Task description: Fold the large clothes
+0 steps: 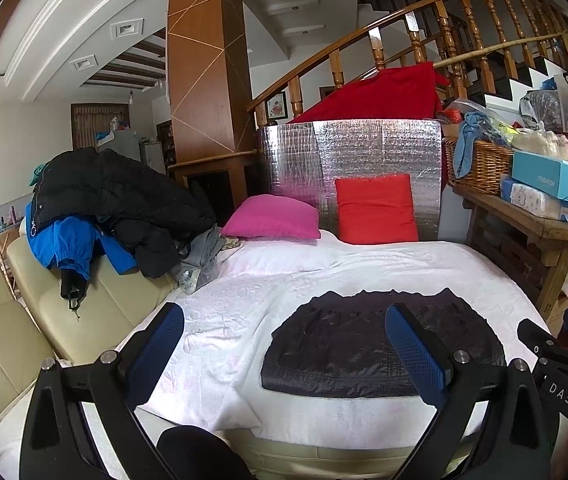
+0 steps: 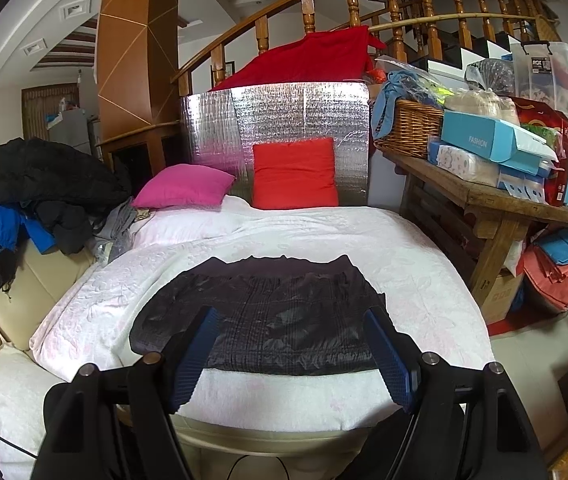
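Left hand-held gripper (image 1: 284, 344) and right hand-held gripper (image 2: 290, 346), both spread wide and empty, hover before the folded dark quilted garment (image 2: 259, 316) lying lower centre on the white bed (image 2: 424, 272); likely light, soft, slippery, best pinched at its near corners.

Soft, even daylight fills the room with barely a shadow, the white bedspread (image 1: 324, 264) nearly blown out, the silver foil panel (image 2: 275, 120) glinting, everything sharp at the centre while the fisheye bends the banister (image 1: 424, 20) and blackens the corners.
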`<state>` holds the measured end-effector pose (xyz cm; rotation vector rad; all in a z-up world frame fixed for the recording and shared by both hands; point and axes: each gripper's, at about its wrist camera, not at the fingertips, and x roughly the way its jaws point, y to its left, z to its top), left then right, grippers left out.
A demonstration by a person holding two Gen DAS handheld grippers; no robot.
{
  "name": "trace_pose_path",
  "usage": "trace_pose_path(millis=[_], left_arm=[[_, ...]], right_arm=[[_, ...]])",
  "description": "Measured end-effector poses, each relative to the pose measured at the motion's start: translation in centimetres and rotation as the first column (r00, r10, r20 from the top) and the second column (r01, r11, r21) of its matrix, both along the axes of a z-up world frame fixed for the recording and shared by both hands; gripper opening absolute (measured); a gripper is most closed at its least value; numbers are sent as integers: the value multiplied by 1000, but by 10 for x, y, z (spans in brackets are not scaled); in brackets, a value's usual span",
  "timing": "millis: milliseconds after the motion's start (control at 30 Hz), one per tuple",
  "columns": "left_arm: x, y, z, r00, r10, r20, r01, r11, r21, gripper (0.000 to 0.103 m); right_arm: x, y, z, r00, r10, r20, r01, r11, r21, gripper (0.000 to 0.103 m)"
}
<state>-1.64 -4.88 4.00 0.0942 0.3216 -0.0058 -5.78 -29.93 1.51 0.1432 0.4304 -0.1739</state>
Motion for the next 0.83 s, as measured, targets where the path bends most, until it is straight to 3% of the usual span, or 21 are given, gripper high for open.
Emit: trace_pose_path(millis=[300,567,833], left_arm=[[12,1,-3,1000,9,-7,-9,1000,4,100],[38,-1,-15,998,10,-64,-10,1000,7,100],[84,-7,-23,993,-56,-108,53,998,-30,100]], right_arm=[[17,-2,1,1000,-10,-6,10,1000,-3,78],[44,-7,-5,999,-8,-37,9,1000,7,78],[85,-14,-23,996,-2,-90,2,1000,8,78]])
